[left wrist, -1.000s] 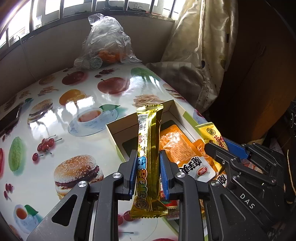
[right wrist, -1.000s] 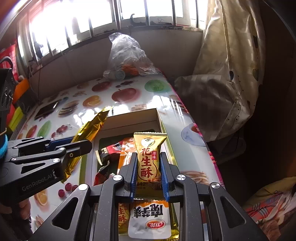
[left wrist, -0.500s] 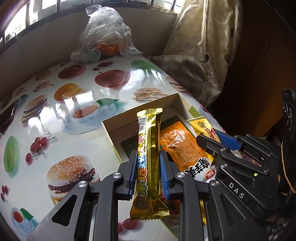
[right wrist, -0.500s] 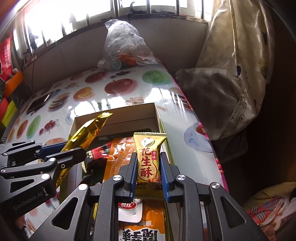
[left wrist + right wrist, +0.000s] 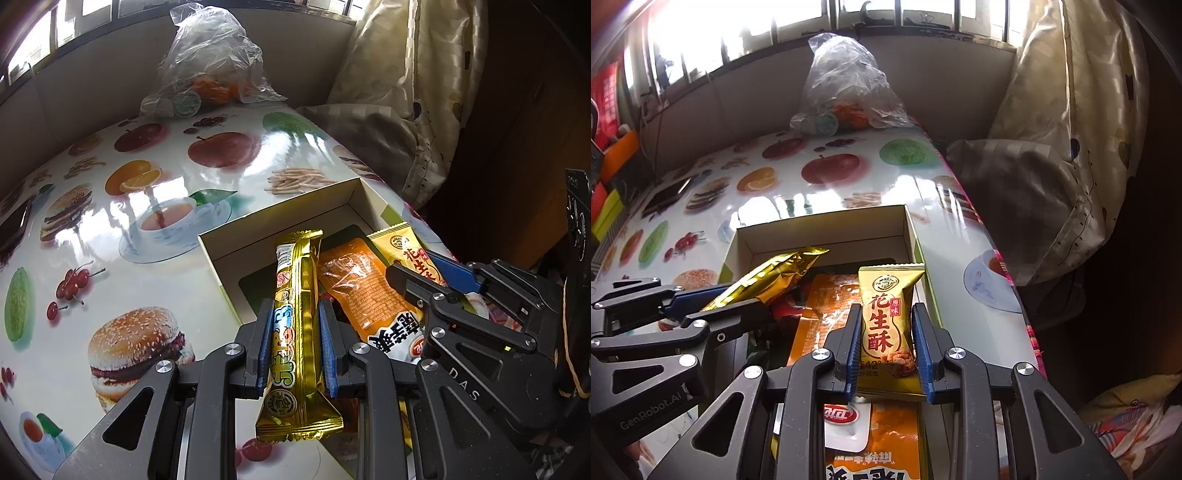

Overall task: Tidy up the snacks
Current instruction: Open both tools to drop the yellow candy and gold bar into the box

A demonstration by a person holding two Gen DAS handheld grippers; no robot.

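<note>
My left gripper point(image 5: 296, 308) is shut on a gold-wrapped snack bar point(image 5: 299, 266), held upright over the near left part of an open cardboard box point(image 5: 273, 218). In the right wrist view the same bar point(image 5: 772, 275) slants over the box point(image 5: 820, 225). My right gripper point(image 5: 885, 310) has its jaws opening, with a yellow peanut-crisp packet point(image 5: 886, 284) between them; thin gaps show at the pads. That packet rests on an orange pouch point(image 5: 827, 306) lying in the box. The left wrist view shows that orange pouch point(image 5: 354, 284) too.
A clear plastic bag point(image 5: 846, 88) of fruit stands at the table's far edge under the window. A dark phone point(image 5: 666, 195) lies at the far left. A curtain point(image 5: 1052, 129) and bedding hang just past the table's right edge, close to the box.
My right gripper has sunk with the peanut packet towards the orange pouch, and its jaws have parted slightly. The left gripper keeps the gold bar and has barely shifted.
</note>
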